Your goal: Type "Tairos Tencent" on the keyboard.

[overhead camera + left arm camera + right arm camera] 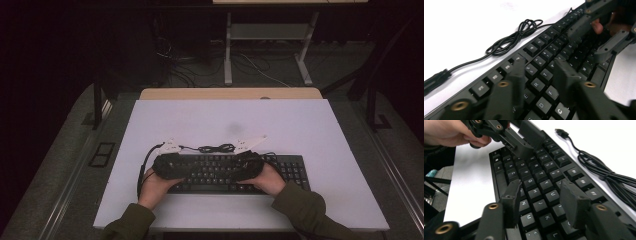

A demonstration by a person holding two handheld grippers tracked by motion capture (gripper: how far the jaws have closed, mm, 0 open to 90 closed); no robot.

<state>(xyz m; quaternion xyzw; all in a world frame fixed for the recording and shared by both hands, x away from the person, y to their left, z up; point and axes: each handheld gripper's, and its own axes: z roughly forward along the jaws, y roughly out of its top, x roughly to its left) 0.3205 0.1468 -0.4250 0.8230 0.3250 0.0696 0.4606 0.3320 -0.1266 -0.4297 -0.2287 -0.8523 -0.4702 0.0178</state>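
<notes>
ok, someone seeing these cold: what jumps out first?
The black keyboard at the near middle of the white table, with both hands over it. The left gripper and right gripper hover over the letter keys, jaws apart and holding nothing. Behind the keyboard, its bundled black cable lies on the white surface.

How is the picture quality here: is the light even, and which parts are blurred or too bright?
High view: dark surroundings, with the white table top evenly lit. Left gripper view: the left claw is blurred and the table is overexposed. Right gripper view: the right claw is soft, while the keyboard letters are readable.
</notes>
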